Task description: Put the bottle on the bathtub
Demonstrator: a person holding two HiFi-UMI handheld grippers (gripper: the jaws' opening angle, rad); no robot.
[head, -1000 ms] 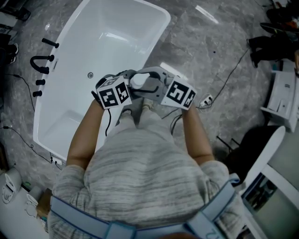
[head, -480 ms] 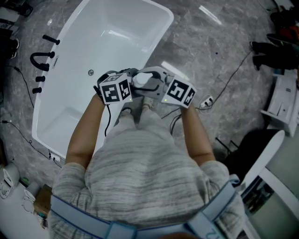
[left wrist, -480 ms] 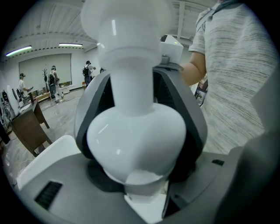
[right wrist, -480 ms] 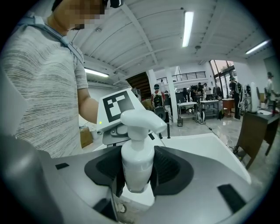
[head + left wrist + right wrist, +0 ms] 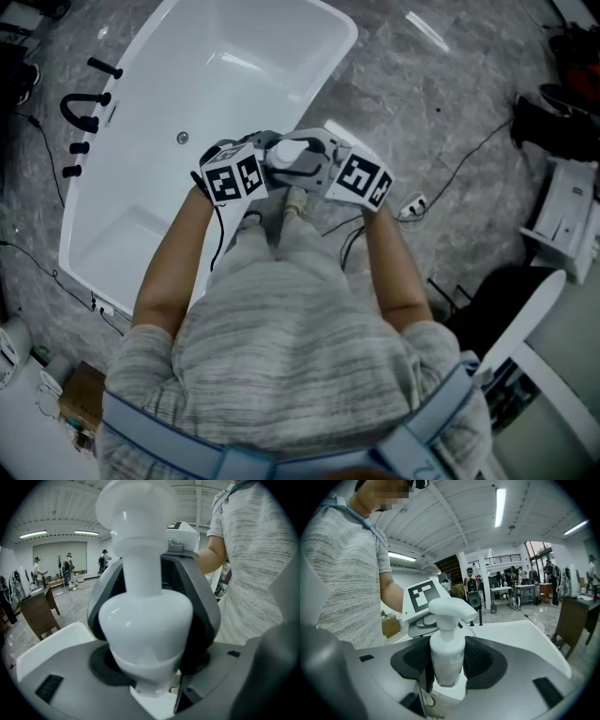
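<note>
Pinching bottle from both sides: left gripper and right gripper both clamp it at bathtub rim, tub's 3 o'clock. Contact with rim unclear.

Head view looks steeply down; both gripper views — facing each other — closely share the bottle.

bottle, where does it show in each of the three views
Head view: bottle just above centre, beyond the person's forearms.
Left gripper view: bottle fills the middle, pump head at the top.
Right gripper view: bottle at lower centre, upright.
Shared landmark: the grey striped shirt.
</note>
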